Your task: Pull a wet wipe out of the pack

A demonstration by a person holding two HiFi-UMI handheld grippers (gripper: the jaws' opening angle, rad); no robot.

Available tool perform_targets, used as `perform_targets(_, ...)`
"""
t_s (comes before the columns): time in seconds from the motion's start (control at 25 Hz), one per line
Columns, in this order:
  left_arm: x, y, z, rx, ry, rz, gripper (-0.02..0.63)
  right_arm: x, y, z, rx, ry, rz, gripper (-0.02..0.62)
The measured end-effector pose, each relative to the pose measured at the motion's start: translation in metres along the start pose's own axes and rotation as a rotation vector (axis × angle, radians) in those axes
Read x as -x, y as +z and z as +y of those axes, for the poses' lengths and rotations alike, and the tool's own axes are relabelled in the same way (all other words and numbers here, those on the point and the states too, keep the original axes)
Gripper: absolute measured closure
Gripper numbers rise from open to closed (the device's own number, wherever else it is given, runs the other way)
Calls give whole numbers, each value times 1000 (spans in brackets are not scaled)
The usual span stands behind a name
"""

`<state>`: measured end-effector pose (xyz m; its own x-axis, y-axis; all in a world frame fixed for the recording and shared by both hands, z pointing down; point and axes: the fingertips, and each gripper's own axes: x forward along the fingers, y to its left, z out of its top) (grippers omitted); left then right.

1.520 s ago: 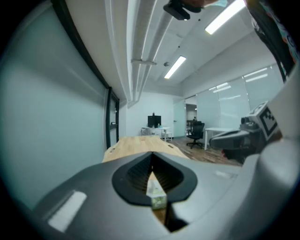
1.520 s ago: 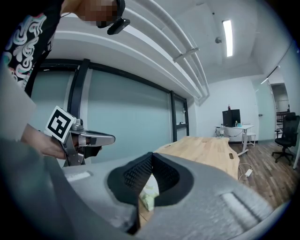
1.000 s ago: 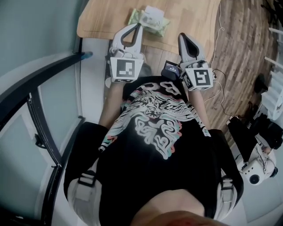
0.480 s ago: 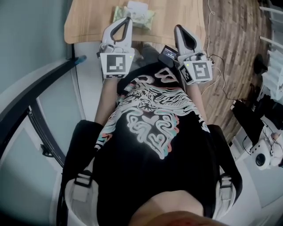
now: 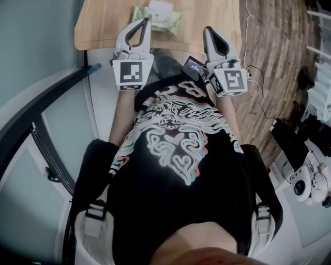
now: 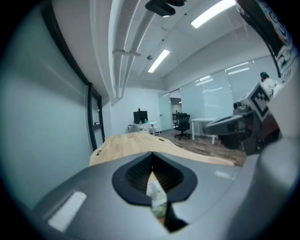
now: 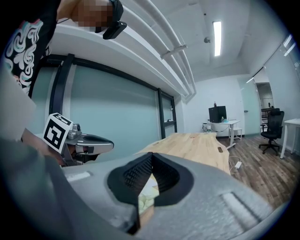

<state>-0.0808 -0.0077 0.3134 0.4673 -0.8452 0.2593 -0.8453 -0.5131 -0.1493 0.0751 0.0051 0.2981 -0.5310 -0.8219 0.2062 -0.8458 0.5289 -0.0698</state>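
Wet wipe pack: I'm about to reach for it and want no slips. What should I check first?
1. Wet wipe pack on the table, in view: ok, it lies near the front edge.
2. Wipe sticking out to pinch: cannot tell; something white sits on top of the pack.
3. Left gripper open: not ok, jaws together, empty.
4. Right gripper open: not ok, jaws together, empty.
5. Gripper at the pack: right not ok, it is apart to the side; left cannot tell.
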Motion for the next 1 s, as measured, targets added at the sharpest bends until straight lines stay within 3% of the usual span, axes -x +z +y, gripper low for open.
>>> perform_targets(0.44,-19,-8,-3,-19,-3,34,618,-23,-22,-5,11,82,76,595)
perform_targets(1.0,-39,-52,-19,43,-31,129,618,-51,-58,-5,7,134,151,595)
